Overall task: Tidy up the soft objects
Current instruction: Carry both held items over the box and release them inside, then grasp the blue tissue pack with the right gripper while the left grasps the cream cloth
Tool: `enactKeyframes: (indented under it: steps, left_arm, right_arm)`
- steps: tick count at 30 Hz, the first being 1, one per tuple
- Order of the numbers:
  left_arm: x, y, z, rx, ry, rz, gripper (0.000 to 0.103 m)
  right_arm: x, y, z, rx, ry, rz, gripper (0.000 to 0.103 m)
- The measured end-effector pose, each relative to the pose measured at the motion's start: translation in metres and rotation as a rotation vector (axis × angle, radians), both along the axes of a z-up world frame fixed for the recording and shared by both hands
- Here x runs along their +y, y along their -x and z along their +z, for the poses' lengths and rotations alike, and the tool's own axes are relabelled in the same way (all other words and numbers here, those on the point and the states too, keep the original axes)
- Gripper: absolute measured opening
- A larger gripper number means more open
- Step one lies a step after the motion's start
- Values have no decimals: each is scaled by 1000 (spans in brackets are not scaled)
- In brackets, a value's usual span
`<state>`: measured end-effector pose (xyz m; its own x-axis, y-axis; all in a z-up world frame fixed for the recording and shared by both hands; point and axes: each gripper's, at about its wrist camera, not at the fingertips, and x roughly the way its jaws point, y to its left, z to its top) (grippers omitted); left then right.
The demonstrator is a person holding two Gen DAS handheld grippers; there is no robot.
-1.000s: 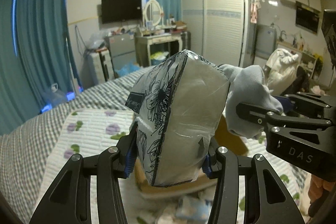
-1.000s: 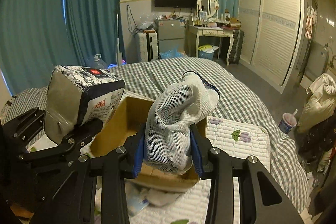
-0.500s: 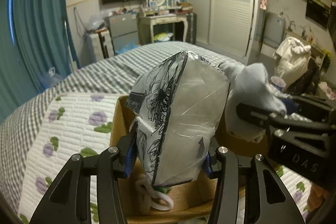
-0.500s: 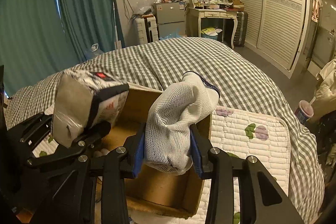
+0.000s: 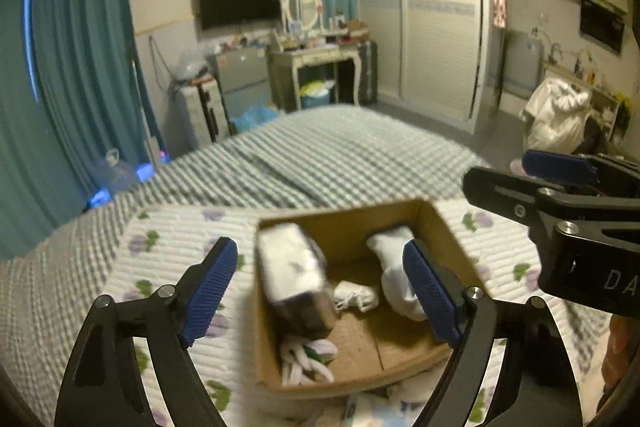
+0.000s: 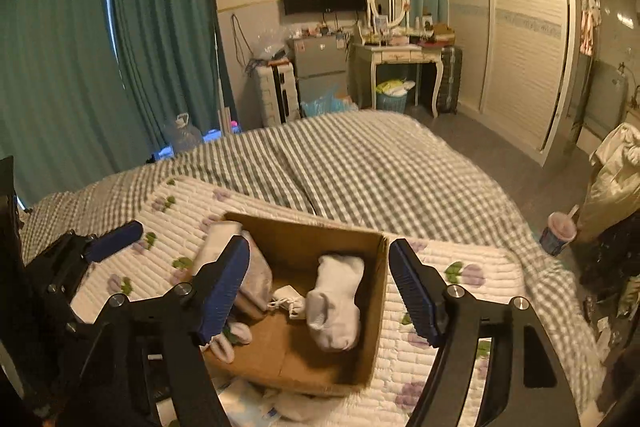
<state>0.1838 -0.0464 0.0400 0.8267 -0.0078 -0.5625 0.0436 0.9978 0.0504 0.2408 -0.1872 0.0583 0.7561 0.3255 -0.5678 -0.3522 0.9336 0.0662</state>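
Observation:
An open cardboard box [image 5: 444,231] [image 6: 378,303] sits on a white quilted mat on the bed. Inside it lie a wrapped tissue pack [image 5: 296,275] [image 6: 252,279] at the left, a white sock [image 5: 394,273] [image 6: 336,301] at the right, a small white item [image 5: 356,297] between them and white gloves [image 5: 304,359] at the front left. My left gripper [image 5: 320,291] hangs open and empty above the box. My right gripper [image 6: 320,291] is open and empty above the box too; it also shows at the right edge of the left wrist view [image 5: 560,195].
The quilted floral mat [image 6: 460,291] lies over a grey checked bedspread [image 6: 360,163]. More soft items lie on the mat in front of the box [image 6: 276,407]. Teal curtains, a dresser with a mirror [image 6: 388,27] and a wardrobe stand beyond the bed.
Both grippers opened and dropped their loads. The tissue pack left my left gripper and the white sock left my right gripper; both now lie in the box.

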Motion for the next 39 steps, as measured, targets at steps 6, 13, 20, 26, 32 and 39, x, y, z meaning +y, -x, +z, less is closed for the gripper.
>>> enactKeyframes:
  steps: [6, 13, 20, 26, 32, 39]
  left_arm:
    - [13, 61, 54, -94, -4, 14, 86]
    - [28, 120, 73, -137, -4, 20, 103]
    - [49, 146, 37, -81, -15, 49, 103]
    - [66, 142, -31, 6, -8, 107, 103]
    - [78, 129, -101, 102, 16, 134, 103]
    - [86, 117, -142, 152, 27, 182, 103]
  right_arm:
    - [-8, 63, 50, -58, 13, -7, 73]
    - [-3, 135, 64, -60, 43, -7, 77]
    - [15, 171, 18, -13, 73, 10, 77]
    - [37, 162, -59, 99, 99, 20, 77]
    - [48, 124, -139, 270, 41, 18, 77]
    - [62, 87, -195, 383, 27, 7, 77]
